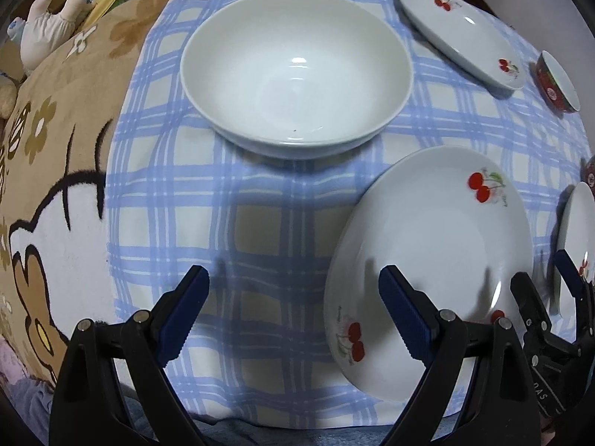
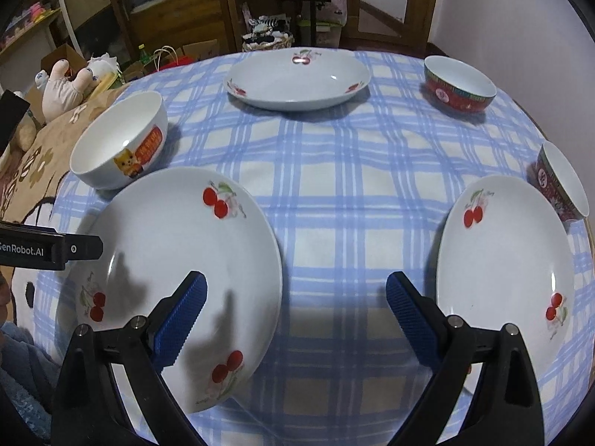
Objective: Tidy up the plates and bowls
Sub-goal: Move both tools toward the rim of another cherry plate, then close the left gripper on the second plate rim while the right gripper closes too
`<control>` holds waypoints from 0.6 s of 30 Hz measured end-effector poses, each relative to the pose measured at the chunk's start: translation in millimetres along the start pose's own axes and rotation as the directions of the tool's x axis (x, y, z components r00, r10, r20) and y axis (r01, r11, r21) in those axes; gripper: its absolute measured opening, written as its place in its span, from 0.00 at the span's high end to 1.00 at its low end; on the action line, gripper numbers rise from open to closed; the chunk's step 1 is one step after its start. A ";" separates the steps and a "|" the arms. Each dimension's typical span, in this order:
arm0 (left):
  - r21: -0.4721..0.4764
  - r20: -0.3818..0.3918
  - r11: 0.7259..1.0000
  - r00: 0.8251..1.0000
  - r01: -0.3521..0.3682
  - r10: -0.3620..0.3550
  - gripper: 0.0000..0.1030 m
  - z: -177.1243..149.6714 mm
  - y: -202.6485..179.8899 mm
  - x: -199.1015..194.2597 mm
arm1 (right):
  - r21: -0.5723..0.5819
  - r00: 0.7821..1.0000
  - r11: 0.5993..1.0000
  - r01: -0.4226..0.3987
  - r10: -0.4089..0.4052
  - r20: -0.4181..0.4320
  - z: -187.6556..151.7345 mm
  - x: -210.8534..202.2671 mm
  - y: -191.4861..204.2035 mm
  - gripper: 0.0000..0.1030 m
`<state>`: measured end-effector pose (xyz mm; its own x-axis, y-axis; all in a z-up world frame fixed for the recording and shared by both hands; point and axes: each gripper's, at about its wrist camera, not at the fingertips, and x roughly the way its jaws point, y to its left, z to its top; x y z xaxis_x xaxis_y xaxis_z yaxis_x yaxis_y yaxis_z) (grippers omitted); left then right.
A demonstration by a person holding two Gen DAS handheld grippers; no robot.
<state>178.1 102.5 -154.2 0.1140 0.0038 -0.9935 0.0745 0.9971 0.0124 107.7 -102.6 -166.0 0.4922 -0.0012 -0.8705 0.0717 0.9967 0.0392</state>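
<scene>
Sorting is not yet beginning: three cherry plates [image 2: 178, 260] [image 2: 505, 267] [image 2: 297, 78], a white bowl [image 1: 293, 74] and two red bowls [image 2: 459, 81] [image 2: 561, 186] are lying apart on the checked tablecloth [image 2: 353, 186], while the left gripper [image 1: 293, 316] and right gripper [image 2: 295, 319] are hovering wide and empty.

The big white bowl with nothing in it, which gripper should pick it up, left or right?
Probably the left. The left gripper is open and points almost straight at the white bowl, with only bare tablecloth between. From the right gripper, the bowl sits far off to the left, behind a cherry plate.
</scene>
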 end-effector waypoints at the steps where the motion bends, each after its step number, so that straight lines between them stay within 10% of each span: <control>1: -0.004 0.000 1.000 1.000 -0.003 0.003 0.11 1.3 0.1 0.8 | -0.003 1.000 1.000 0.002 -0.002 -0.004 -1.5 1.7 0.4 0.02; 18: 0.010 -0.051 1.000 0.999 0.009 -0.008 0.32 3.0 -5.5 24.4 | -0.013 0.999 1.000 0.016 -0.017 -0.039 -17.4 18.9 1.3 0.13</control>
<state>183.4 96.9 -178.2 0.0626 -0.0006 -0.9980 0.0851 0.9964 0.0048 102.0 -99.9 -191.0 0.4567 -0.0146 -0.8895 0.0687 0.9975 0.0189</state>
